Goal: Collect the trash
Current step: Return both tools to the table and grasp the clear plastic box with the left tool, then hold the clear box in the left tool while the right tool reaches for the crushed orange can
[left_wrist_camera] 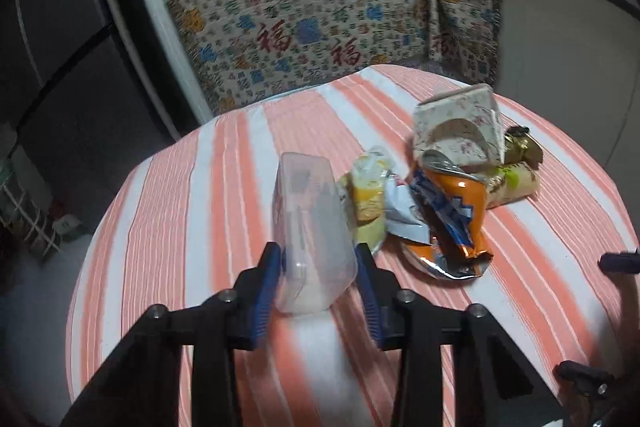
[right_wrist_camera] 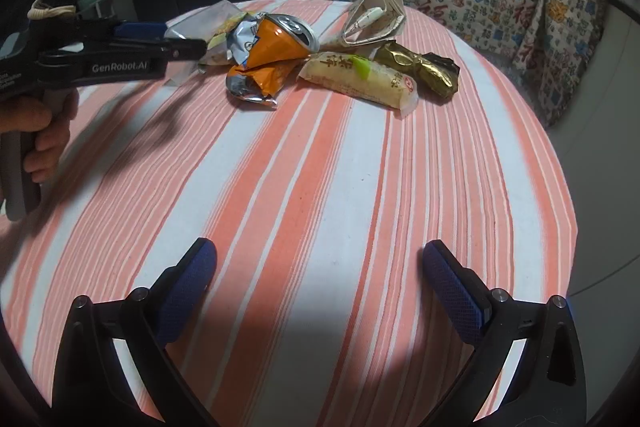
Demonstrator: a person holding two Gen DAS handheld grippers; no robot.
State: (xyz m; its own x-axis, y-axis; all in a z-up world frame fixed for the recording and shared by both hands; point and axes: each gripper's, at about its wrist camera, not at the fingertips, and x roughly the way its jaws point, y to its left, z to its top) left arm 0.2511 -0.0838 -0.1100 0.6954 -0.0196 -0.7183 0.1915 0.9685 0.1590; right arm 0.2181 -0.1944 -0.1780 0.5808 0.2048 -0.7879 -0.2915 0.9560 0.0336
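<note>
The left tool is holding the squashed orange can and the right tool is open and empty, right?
Not quite. The left tool is holding a clear plastic container, as the left wrist view shows. The squashed orange can lies on the striped tablecloth. The right tool is indeed open and empty.

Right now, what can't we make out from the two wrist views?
- Clear plastic container: motion-blurred in the left wrist view; contents unreadable. In the right wrist view the left gripper covers most of it.
- Yellow wrapper: partly behind the container and the crushed orange can.
- Gold wrapper: mostly hidden behind the folded paper box in the left view.
- Any trash bin: in neither view.
- Right gripper: open, only its fingers show.
</note>
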